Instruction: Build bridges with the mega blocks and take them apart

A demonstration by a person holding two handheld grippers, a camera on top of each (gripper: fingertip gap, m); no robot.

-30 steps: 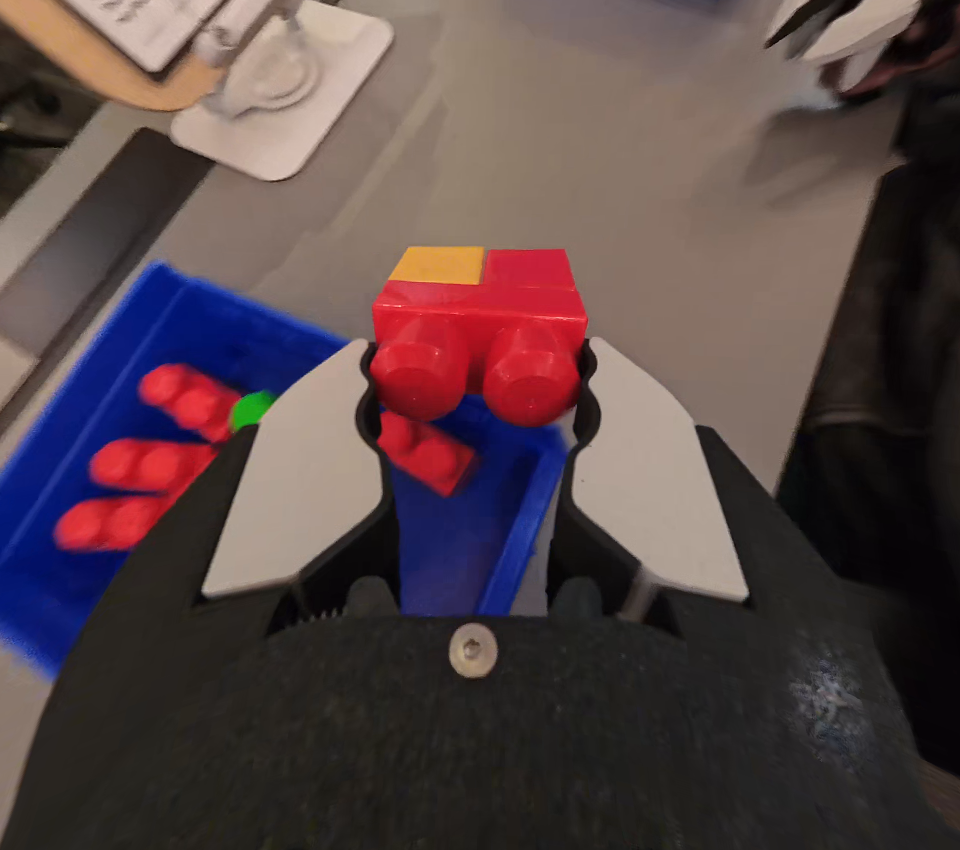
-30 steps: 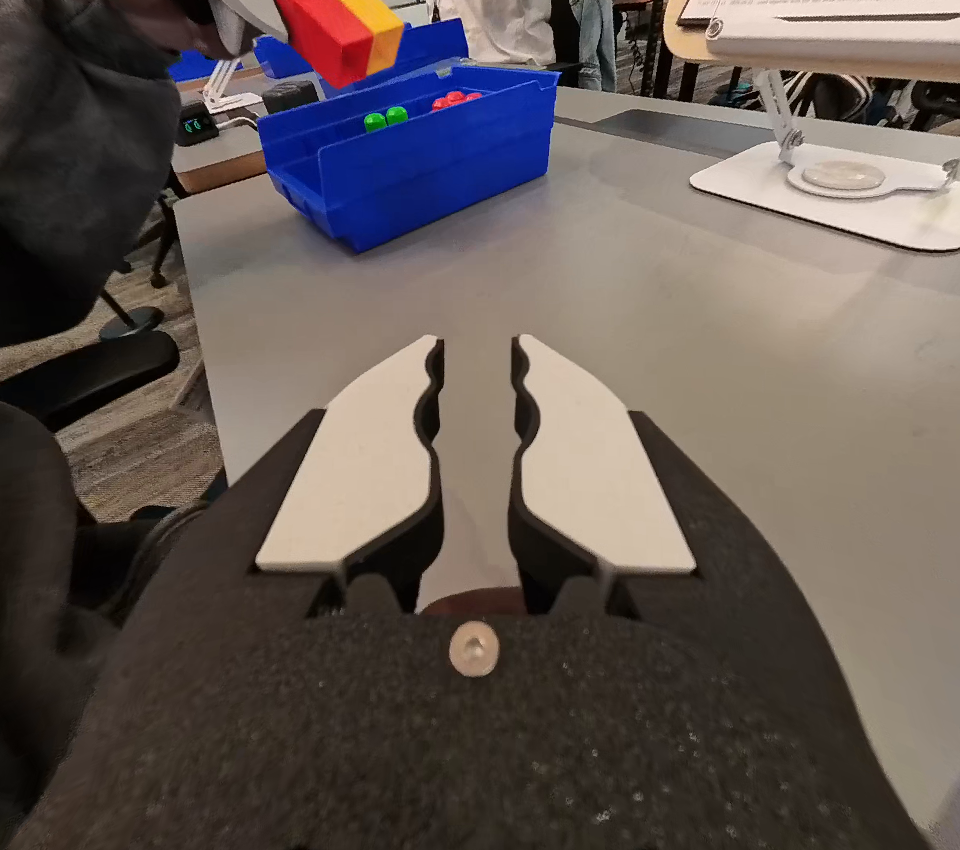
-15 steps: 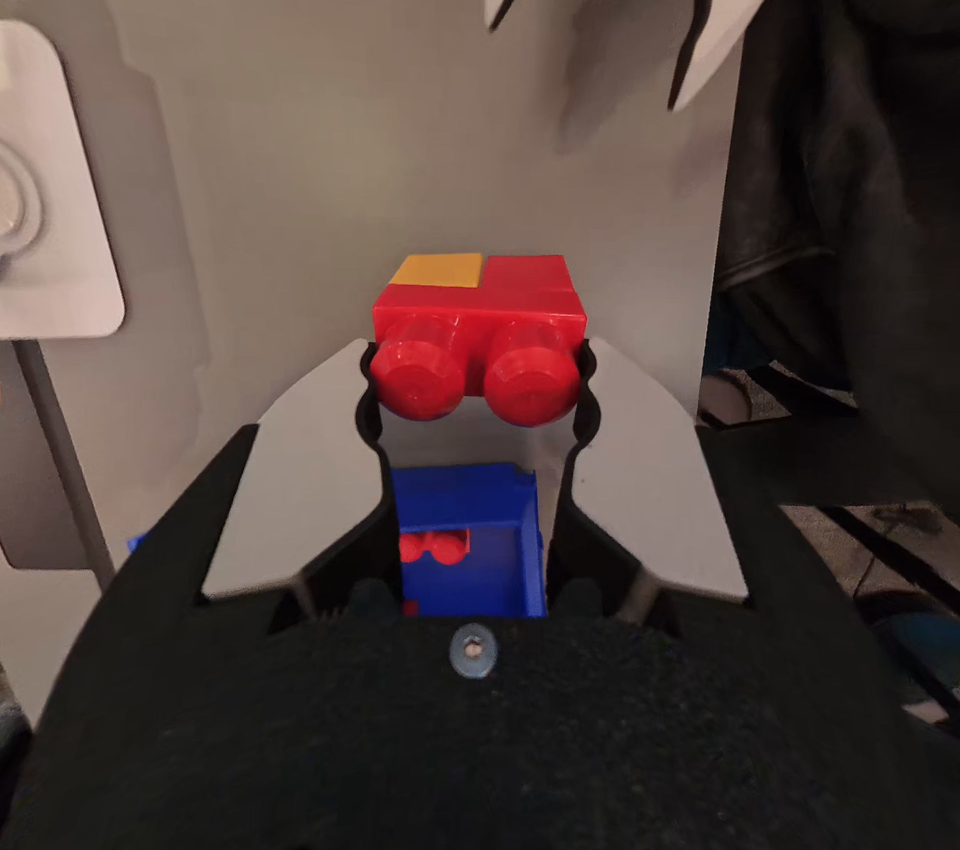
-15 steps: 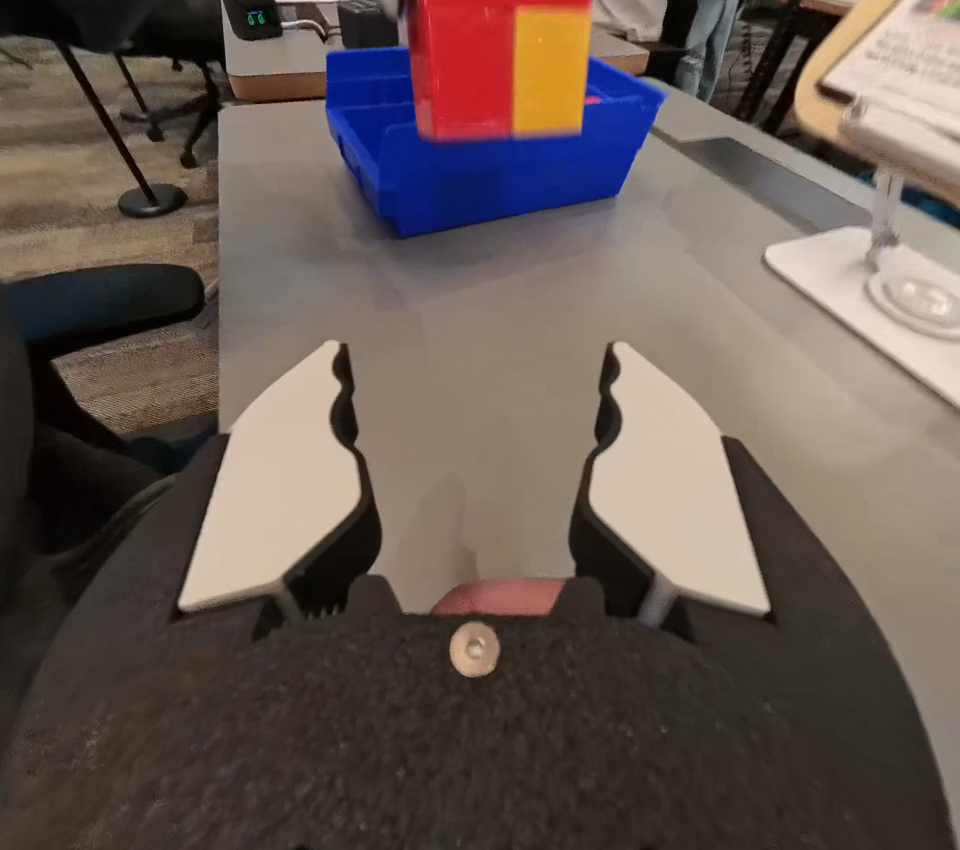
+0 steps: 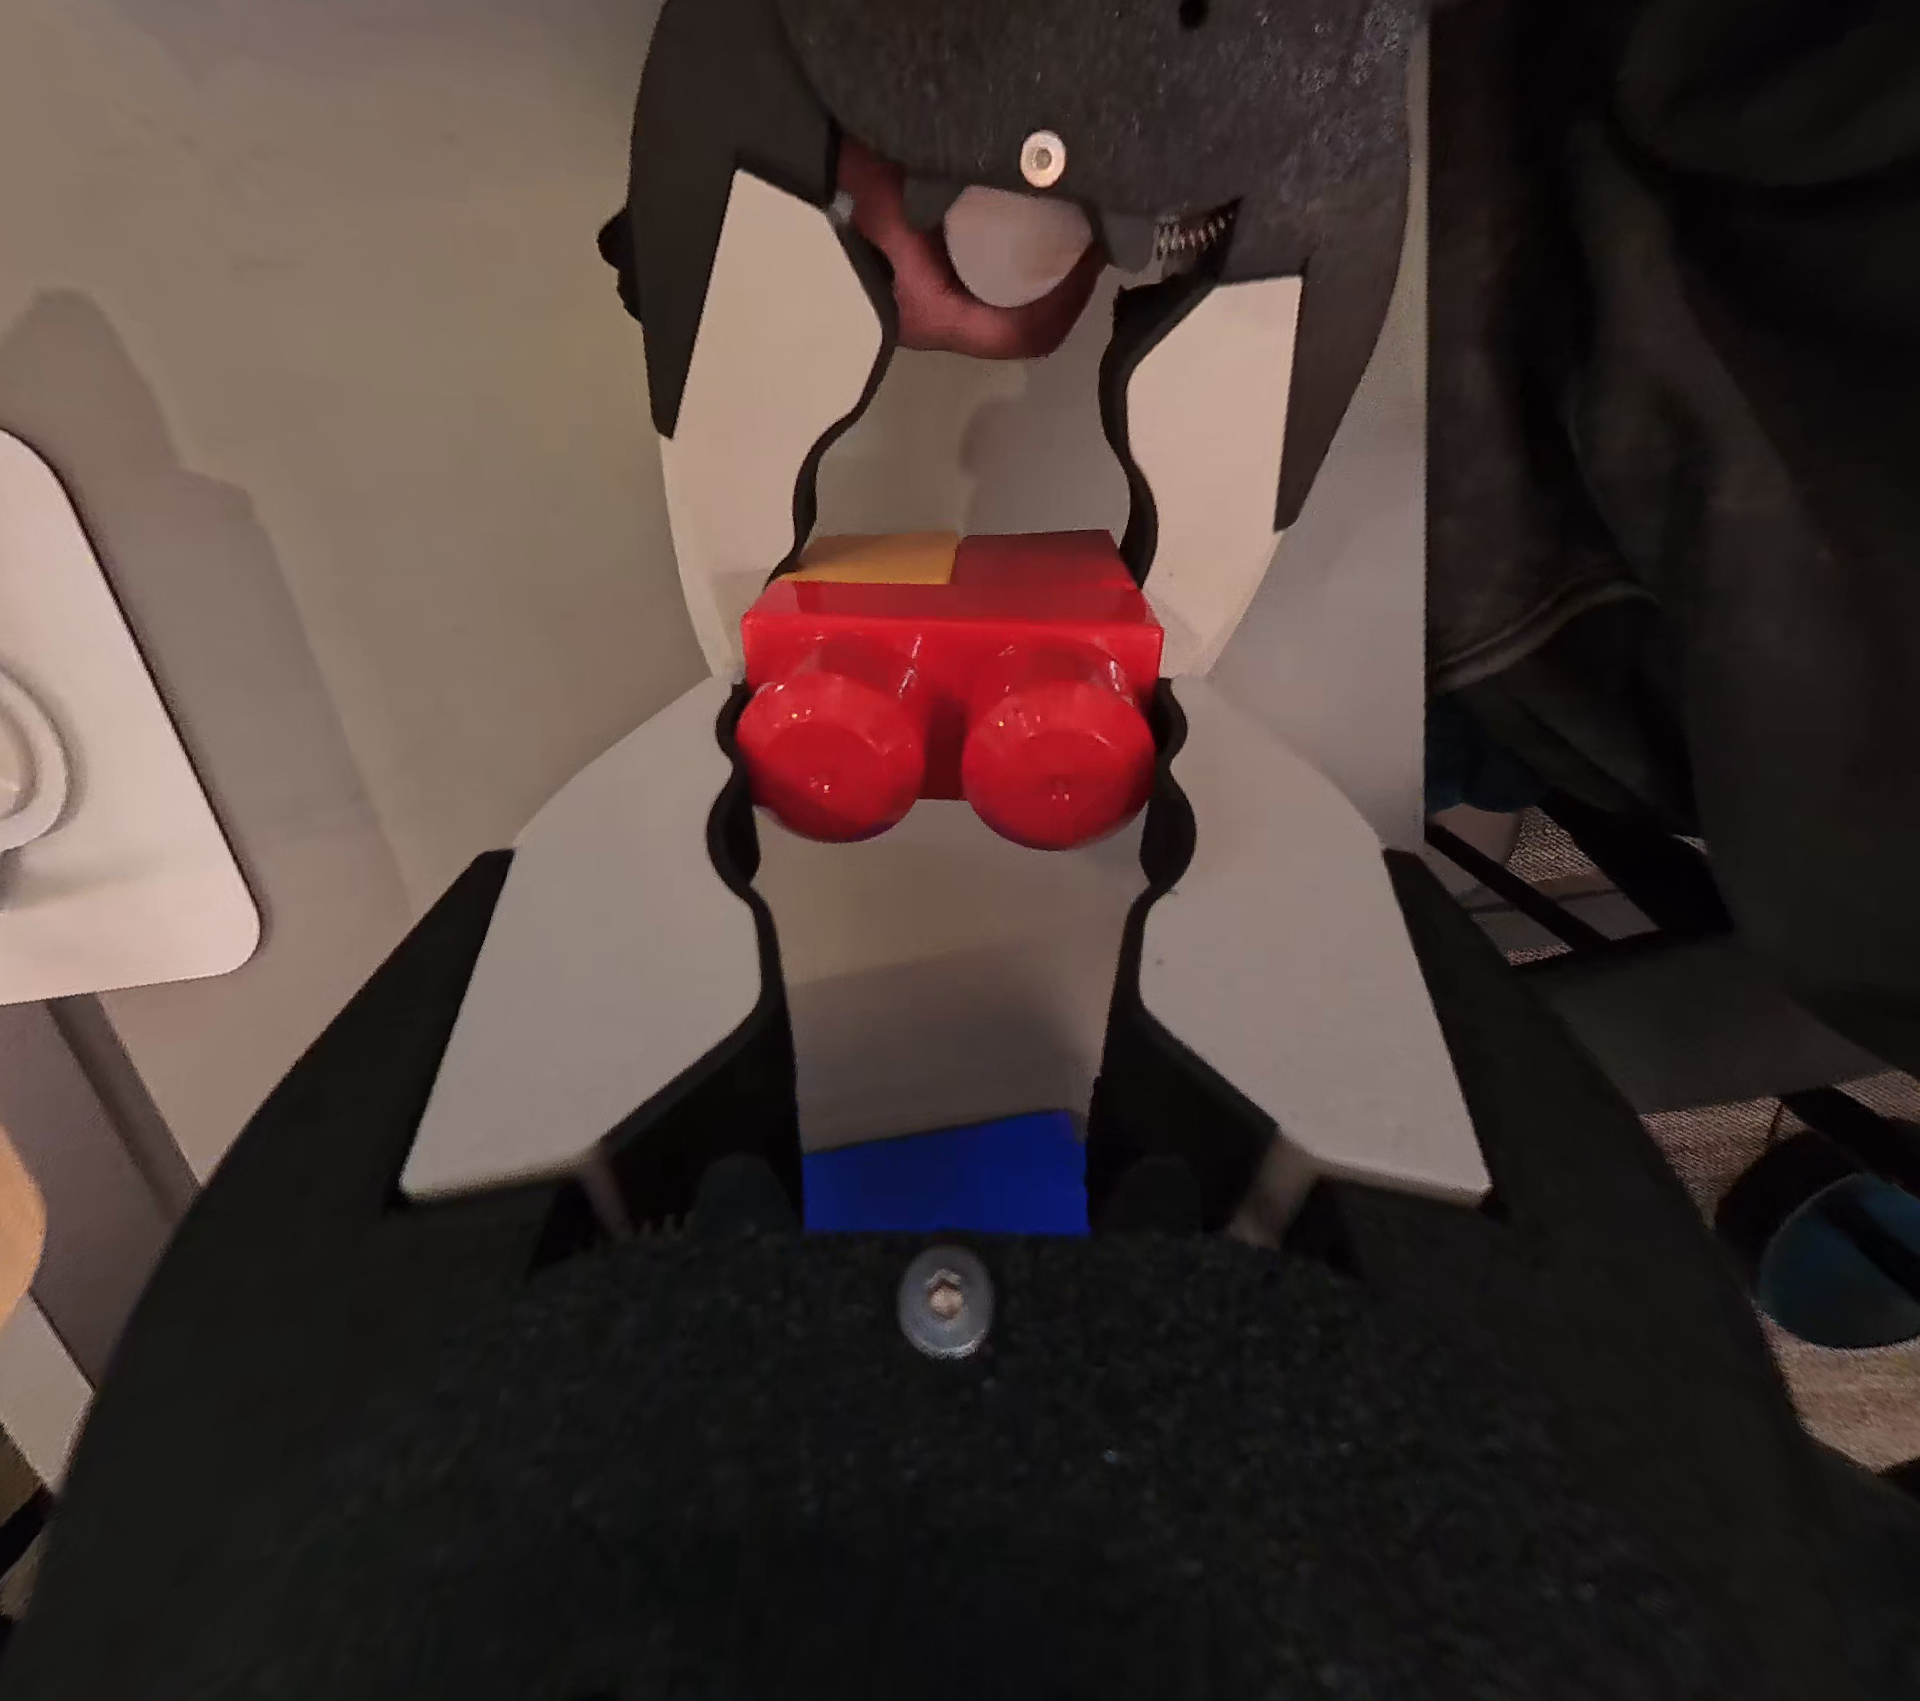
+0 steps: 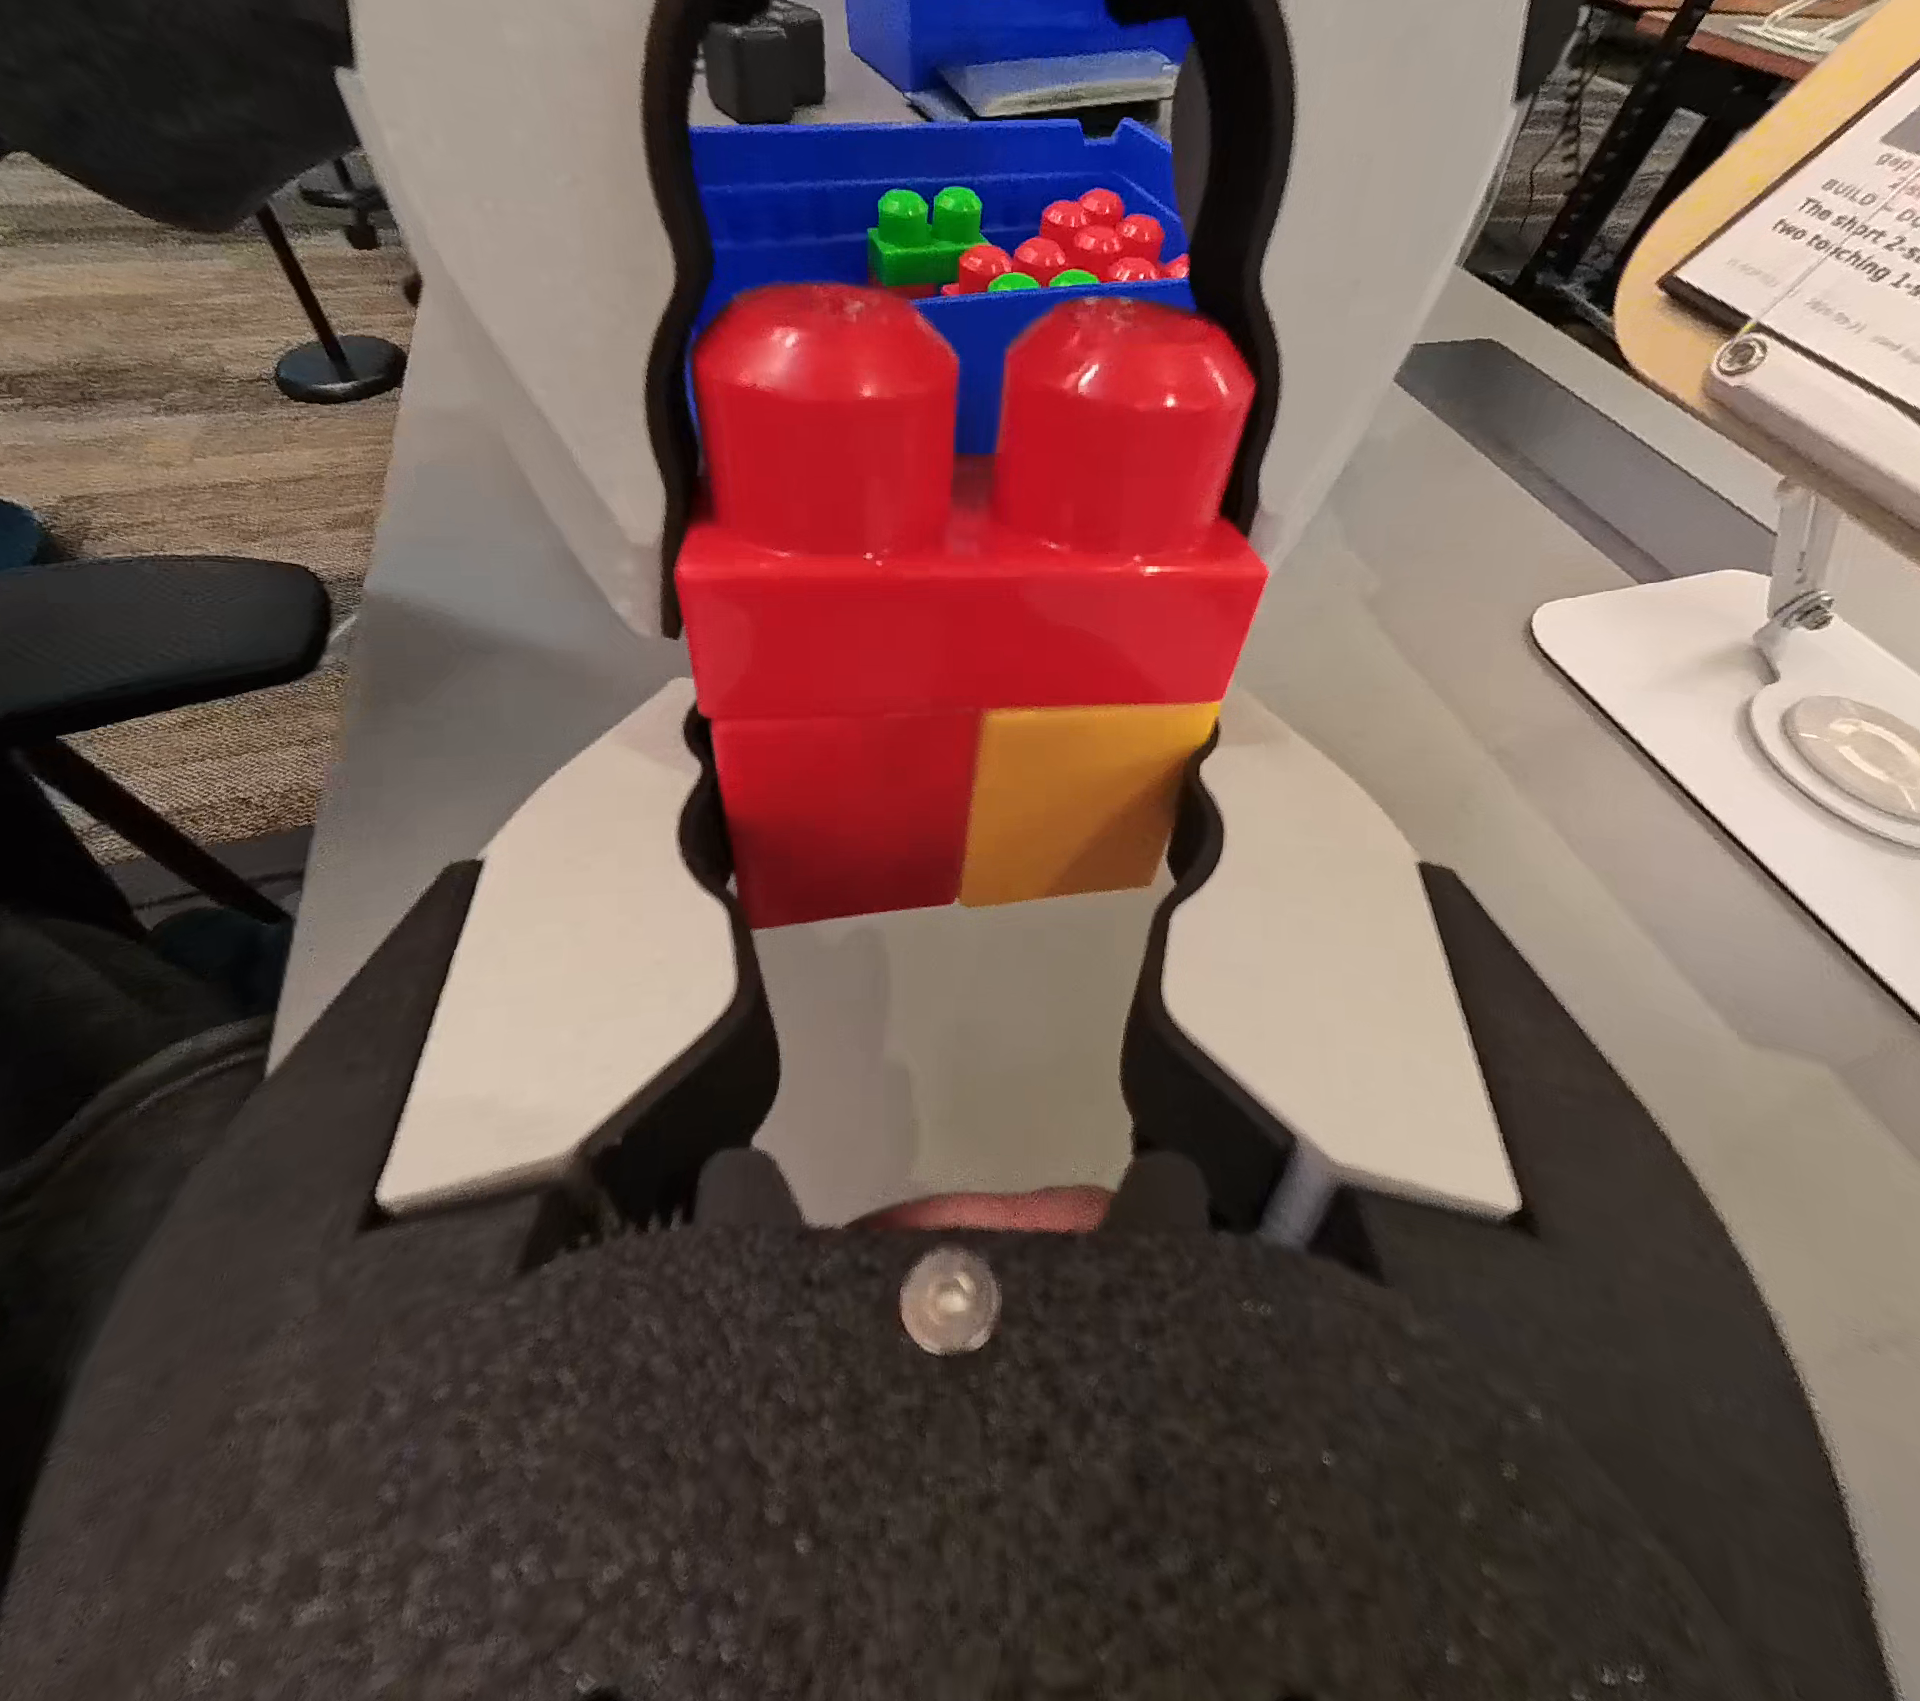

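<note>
A small stack is held in the air between my two grippers. Its top is a red two-stud block (image 6: 966, 643); under it sit a red one-stud block (image 6: 842, 810) and a yellow one-stud block (image 6: 1081, 799). My left gripper (image 5: 945, 737) is shut on the two studs of the red top block (image 5: 951, 649) and comes in from the far side in the right wrist view (image 6: 961, 508). My right gripper (image 6: 945, 778) faces it, with its pads against the outer sides of the red and yellow lower blocks. It shows opposite in the left wrist view (image 5: 961, 602).
A blue bin (image 6: 935, 165) with green and red blocks stands on the grey table (image 6: 1558, 872) behind the stack. A document stand with a white base (image 6: 1662, 664) is at the right. A black chair (image 6: 135, 633) is off the table's left edge. The tips of both grippers are at nearly the same place. Both grippers' tips are roughly 35 cm from the white base (image 6: 1662, 664).
The two grippers have come together nose to nose. My right gripper, open and apart from the stack before, now sits around the lower blocks. The left still holds the stack.
</note>
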